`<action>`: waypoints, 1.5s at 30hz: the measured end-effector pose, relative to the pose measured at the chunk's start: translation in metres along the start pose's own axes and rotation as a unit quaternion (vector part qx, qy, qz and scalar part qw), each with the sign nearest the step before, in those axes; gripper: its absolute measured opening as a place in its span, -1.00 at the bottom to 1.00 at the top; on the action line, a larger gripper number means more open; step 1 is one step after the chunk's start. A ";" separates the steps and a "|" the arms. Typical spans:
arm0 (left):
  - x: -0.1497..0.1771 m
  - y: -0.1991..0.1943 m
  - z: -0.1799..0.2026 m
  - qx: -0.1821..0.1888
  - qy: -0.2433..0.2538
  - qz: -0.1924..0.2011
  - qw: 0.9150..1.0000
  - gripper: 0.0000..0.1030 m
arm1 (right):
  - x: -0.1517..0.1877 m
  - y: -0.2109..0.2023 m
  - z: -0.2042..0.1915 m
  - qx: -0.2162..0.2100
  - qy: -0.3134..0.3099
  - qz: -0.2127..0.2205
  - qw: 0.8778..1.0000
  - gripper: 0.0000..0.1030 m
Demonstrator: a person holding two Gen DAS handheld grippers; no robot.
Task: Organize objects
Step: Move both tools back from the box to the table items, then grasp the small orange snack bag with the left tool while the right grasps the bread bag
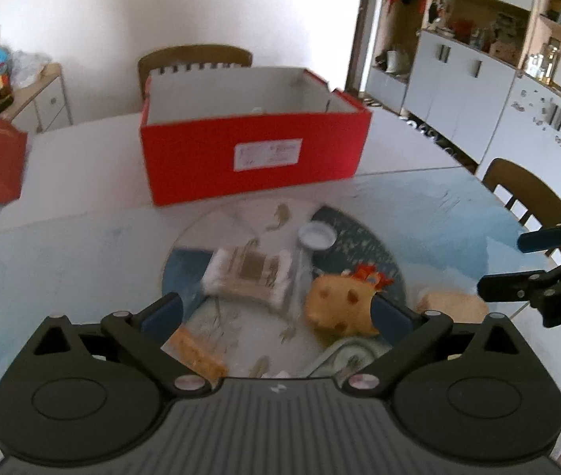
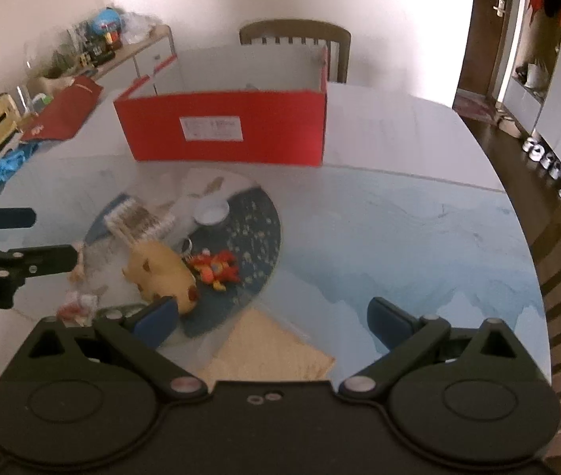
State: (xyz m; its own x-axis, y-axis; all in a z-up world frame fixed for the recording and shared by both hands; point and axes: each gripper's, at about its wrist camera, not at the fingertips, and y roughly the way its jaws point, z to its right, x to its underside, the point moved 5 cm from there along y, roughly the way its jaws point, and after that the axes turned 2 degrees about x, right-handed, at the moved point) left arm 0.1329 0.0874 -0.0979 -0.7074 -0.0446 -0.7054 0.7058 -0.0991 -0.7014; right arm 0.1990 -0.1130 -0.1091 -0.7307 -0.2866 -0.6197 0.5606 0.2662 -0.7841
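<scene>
The yellow plush toy [image 1: 339, 306] lies on the table [image 1: 419, 213] just ahead of the left gripper [image 1: 278, 312], touching the inner side of its right finger, and beside the left finger of the right gripper [image 2: 274, 318]. Both grippers stand wide open and hold nothing. Soft and light, it should squash under pressure, so a pinch across its fat middle looks safest. The red box [image 1: 252, 150] waits farther ahead, open-topped.

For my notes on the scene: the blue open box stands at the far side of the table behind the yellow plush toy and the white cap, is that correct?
Not quite: the open box is red, not blue, as the right wrist view shows. It does stand at the far side of the table, behind the yellow plush toy and the white cap.
</scene>
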 end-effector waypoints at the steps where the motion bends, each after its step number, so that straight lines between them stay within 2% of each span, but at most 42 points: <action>1: 0.005 0.002 -0.002 -0.003 0.001 -0.004 1.000 0.99 | 0.002 0.002 0.000 0.001 0.000 -0.003 1.000 0.98; 9: 0.041 0.018 -0.013 -0.013 0.017 -0.048 0.999 0.99 | 0.017 0.018 -0.003 0.008 0.002 -0.027 1.000 0.98; 12: 0.048 0.024 -0.022 -0.019 0.003 -0.061 0.998 0.99 | 0.020 0.023 -0.004 0.011 0.004 -0.034 0.999 0.98; 22: 0.033 0.035 -0.053 -0.070 -0.037 -0.059 0.995 0.99 | 0.023 0.039 -0.008 0.020 0.022 -0.051 0.998 0.99; 27: 0.032 0.050 -0.068 -0.097 -0.068 -0.086 0.989 0.99 | 0.026 0.049 -0.008 0.035 0.030 -0.063 0.997 0.99; 32: 0.037 0.063 -0.079 -0.097 -0.095 -0.105 0.985 0.97 | 0.032 0.053 -0.008 0.041 0.031 -0.070 0.996 0.99; 36: 0.037 0.063 -0.078 -0.092 -0.078 -0.104 0.987 0.94 | 0.038 0.051 -0.005 0.030 0.032 -0.076 0.996 0.99; 39: 0.038 0.061 -0.076 -0.089 -0.060 -0.101 0.989 0.77 | 0.044 0.049 0.001 0.023 0.037 -0.085 0.995 0.99; 42: 0.037 0.059 -0.075 -0.089 -0.044 -0.096 0.990 0.41 | 0.049 0.048 0.004 0.016 0.045 -0.094 0.994 0.99; 44: 0.035 0.057 -0.075 -0.086 -0.039 -0.092 0.991 0.09 | 0.053 0.048 0.004 0.014 0.046 -0.098 0.994 0.94; 45: 0.034 0.057 -0.075 -0.083 -0.036 -0.091 0.992 0.02 | 0.054 0.047 0.003 0.013 0.044 -0.098 0.994 0.91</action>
State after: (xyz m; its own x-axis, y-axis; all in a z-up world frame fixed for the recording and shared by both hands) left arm 0.1523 0.1545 -0.1694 -0.8200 -0.1128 -0.5611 0.5590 0.0525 -0.8275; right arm 0.1871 -0.1184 -0.1793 -0.8575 -0.2477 -0.4509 0.4138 0.1887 -0.8906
